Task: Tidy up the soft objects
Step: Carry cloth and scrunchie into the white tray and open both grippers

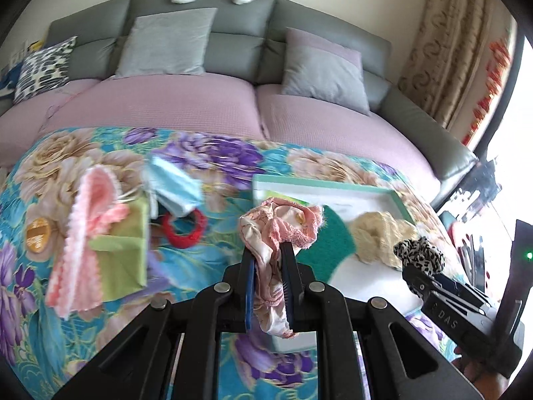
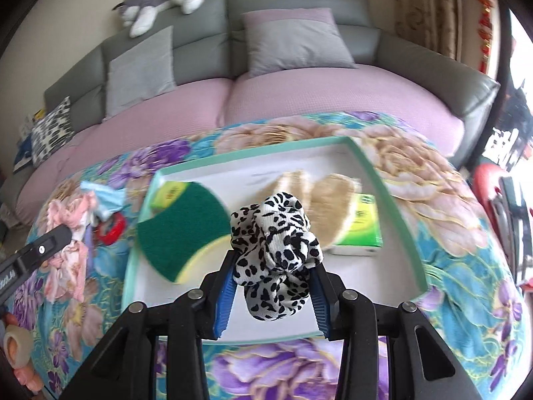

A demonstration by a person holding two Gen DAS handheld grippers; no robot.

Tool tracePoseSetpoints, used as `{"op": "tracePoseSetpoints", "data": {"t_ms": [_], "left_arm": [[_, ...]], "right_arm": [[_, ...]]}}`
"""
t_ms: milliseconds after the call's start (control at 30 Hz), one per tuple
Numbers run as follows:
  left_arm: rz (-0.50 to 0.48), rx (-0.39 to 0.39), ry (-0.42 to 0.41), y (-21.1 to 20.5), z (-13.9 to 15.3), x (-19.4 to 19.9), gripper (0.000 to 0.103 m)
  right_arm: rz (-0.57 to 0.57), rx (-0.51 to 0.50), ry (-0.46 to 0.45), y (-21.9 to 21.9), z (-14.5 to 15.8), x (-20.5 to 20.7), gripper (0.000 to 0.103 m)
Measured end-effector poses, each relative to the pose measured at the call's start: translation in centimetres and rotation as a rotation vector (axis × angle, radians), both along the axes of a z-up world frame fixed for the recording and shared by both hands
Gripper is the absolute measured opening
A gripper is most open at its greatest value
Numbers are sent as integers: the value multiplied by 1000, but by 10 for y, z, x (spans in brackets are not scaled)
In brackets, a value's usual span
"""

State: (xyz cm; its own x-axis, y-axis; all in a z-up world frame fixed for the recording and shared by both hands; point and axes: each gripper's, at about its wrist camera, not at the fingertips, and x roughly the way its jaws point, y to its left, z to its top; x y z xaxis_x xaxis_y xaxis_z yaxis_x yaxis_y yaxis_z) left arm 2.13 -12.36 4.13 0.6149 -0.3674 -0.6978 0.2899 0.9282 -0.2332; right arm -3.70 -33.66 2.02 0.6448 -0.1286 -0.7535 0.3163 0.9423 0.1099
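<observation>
- The left claw (image 1: 268, 260) pinches a pink floral satin scrunchie (image 1: 279, 230), narrow jaws clamped on the fabric, above the floral blanket (image 1: 213, 153).
- The right claw (image 2: 271, 276) grips a leopard-print scrunchie (image 2: 276, 233), held over the near part of the teal-rimmed tray (image 2: 383, 180).
- In the tray: a green scouring sponge (image 2: 186, 226) at nine o'clock of that scrunchie, a cream fluffy cloth (image 2: 319, 193) at twelve, a green box (image 2: 361, 230) at three.
- Left of the tray on the blanket lie a red scrunchie (image 1: 186, 230), a blue cloth (image 1: 173, 183), a pink knitted piece (image 1: 86, 220) and a light-green cloth (image 1: 128, 243).
</observation>
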Motion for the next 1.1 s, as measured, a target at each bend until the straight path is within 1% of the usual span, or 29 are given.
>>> {"op": "tracePoseSetpoints", "data": {"t_ms": [167, 233, 333, 467, 500, 600, 800, 967, 1100], "left_arm": [[-114, 23, 6, -46, -4, -11, 15], [-151, 39, 12, -64, -8, -14, 15], [-194, 70, 26, -84, -16, -18, 15], [-227, 129, 66, -103, -35, -17, 15], [-232, 142, 76, -107, -40, -16, 15], [-238, 176, 104, -115, -54, -12, 15], [-215, 204, 142, -117, -74, 0, 15], [-187, 191, 141, -111, -79, 9, 16], [-180, 173, 153, -107, -84, 18, 18]], "right_arm": [[-62, -6, 1, -28, -1, -14, 43], [-75, 6, -2, -37, -2, -18, 43], [-72, 23, 4, -43, -6, -20, 43], [-50, 52, 32, -44, -18, -15, 43], [-49, 64, 32, -45, -20, -14, 45], [-49, 85, 39, -46, -26, -11, 45], [-45, 113, 46, -46, -37, -4, 45], [-50, 119, 58, -47, -46, 3, 45], [-60, 101, 66, -48, -50, 5, 45]]}}
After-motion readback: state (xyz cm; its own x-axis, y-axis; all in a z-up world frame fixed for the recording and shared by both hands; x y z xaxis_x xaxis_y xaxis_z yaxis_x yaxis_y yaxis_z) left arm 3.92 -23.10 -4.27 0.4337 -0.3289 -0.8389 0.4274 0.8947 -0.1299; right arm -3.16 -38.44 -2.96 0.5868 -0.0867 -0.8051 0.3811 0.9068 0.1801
